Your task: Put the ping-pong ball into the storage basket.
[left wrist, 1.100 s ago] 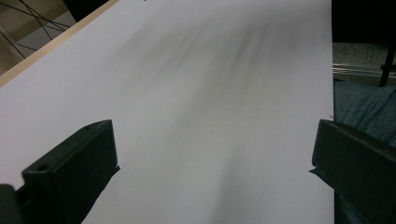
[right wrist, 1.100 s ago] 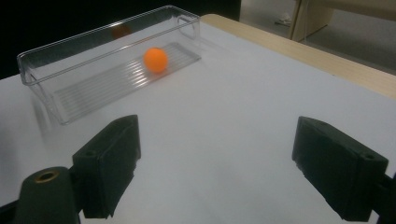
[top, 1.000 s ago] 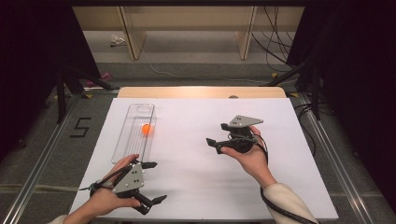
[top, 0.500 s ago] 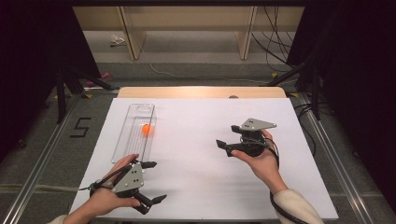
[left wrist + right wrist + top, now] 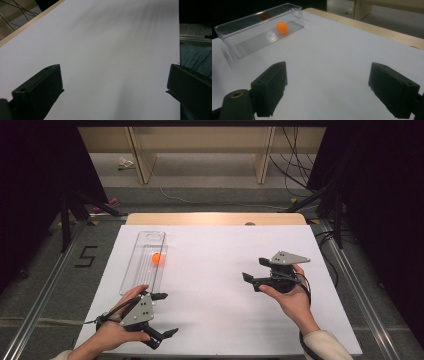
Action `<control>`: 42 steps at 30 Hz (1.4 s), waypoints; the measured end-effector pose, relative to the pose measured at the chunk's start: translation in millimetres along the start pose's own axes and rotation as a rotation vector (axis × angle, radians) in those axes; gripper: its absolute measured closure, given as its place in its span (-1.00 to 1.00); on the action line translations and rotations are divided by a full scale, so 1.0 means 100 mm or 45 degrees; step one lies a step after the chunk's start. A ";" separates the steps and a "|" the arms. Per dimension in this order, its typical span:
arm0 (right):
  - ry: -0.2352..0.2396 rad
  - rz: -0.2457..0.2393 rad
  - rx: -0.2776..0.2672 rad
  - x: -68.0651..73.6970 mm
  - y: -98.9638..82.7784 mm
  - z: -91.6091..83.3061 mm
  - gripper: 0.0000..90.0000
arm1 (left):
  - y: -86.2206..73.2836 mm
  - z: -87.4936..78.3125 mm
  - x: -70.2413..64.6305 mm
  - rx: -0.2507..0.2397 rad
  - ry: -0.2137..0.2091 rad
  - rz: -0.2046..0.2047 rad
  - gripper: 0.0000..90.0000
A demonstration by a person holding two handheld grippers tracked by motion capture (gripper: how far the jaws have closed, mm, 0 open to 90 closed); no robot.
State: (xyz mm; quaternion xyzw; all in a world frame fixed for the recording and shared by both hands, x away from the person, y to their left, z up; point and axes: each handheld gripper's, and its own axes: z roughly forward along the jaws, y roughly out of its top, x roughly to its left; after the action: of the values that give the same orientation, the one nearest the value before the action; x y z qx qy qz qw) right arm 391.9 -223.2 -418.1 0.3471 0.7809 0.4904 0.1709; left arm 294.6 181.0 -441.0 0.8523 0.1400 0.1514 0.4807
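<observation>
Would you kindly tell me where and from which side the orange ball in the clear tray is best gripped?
Grip the orange ball across its middle, coming straight down from above. The clear tray is narrow with upright walls and an open top, so a sideways approach looks blocked. Turn the jaws along the tray's length. The right gripper already stands open.

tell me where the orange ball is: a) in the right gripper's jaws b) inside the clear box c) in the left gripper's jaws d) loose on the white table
b, the orange ball sits on the floor of the clear box, and both grippers' jaws stand open with nothing between them.
</observation>
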 end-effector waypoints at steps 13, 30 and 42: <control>-0.028 0.022 -0.002 -0.05 -0.08 -0.13 -0.64 | 0.00 0.00 0.00 0.001 0.005 -0.001 -1.00; -0.053 0.042 0.001 -0.07 -0.20 -0.34 -0.64 | -0.01 0.00 0.01 0.002 0.007 -0.001 -1.00; -0.055 0.045 0.007 -0.06 -0.25 -0.38 -0.64 | 0.00 0.00 0.01 0.001 0.007 0.000 -1.00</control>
State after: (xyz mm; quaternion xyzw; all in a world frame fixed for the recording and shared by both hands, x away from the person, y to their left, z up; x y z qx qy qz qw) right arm 364.1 -259.2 -423.3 0.3719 0.7722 0.4835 0.1780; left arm 295.4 182.0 -441.0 0.8521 0.1414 0.1536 0.4799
